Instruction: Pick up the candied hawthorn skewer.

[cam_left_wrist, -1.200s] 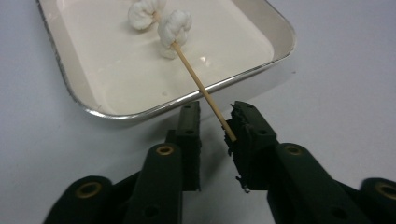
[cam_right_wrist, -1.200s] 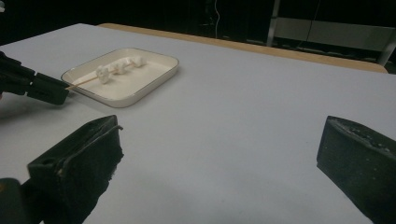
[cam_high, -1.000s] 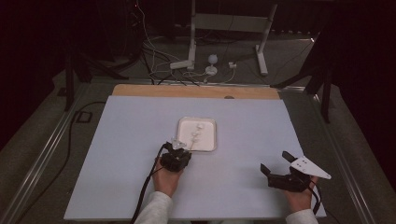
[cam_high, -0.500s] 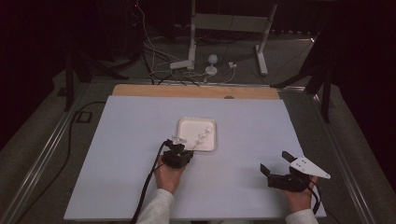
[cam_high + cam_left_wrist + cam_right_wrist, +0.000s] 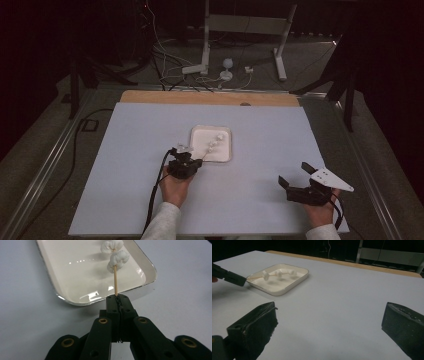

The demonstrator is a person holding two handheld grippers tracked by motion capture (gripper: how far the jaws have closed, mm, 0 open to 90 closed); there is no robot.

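A thin wooden skewer (image 5: 115,280) carries white puffy pieces (image 5: 117,258) and hangs over a white rectangular tray (image 5: 75,300). My left gripper (image 5: 117,299) is shut on the skewer's near end, and its jaws have just closed a little tighter on the stick. In the high view the left gripper (image 5: 196,161) sits at the tray's (image 5: 200,129) near left corner, and the skewer (image 5: 206,152) slants up to the right across it. My right gripper (image 5: 294,173) rests near the table's front right, open with nothing between its jaws (image 5: 330,310). The right gripper view has the tray (image 5: 287,290) at far left.
A pale blue-grey sheet (image 5: 260,140) covers the table, with a wooden strip (image 5: 210,97) along the far edge. Behind the table are metal stand legs (image 5: 205,45) and cables (image 5: 165,60) on the floor. A black cable (image 5: 155,195) trails from my left gripper.
The skewer's far end has swung slightly to the right over the tray. My left hand has barely shifted, and my right hand has stayed put.
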